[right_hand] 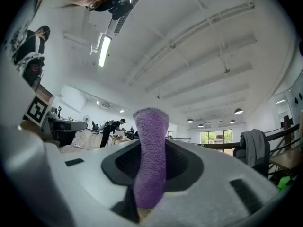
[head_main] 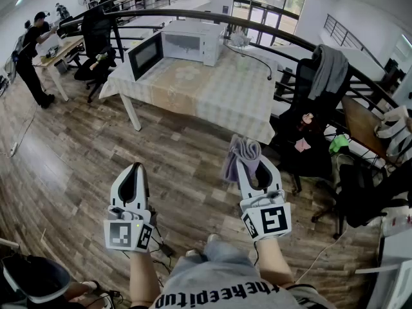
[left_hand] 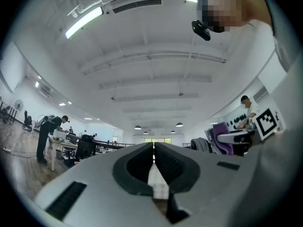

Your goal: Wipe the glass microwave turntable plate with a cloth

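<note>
Right gripper (head_main: 252,164) clamps a purple cloth (right_hand: 150,145) between its jaws, the fabric standing up past the tips and flopping over them, as we stand on a wood floor (head_main: 96,147) facing a table (head_main: 219,95) well ahead. Our left gripper (left_hand: 153,150) is held beside it, jaws drawn together to a thin slit with nothing in them. On the table, which wears a pale checked cover, sits a white microwave (head_main: 193,40), its dark door (head_main: 145,55) swung wide to the left. What lies in the open cavity is too small to tell from here, and we cannot make out the plate. Both grippers hang over the floor, well apart from the table. To the right, a dark chair (head_main: 309,127) carries a grey garment (head_main: 329,69) over its back. At far left a person (head_main: 31,56) in dark clothes stands at a desk (head_main: 64,50).
</note>
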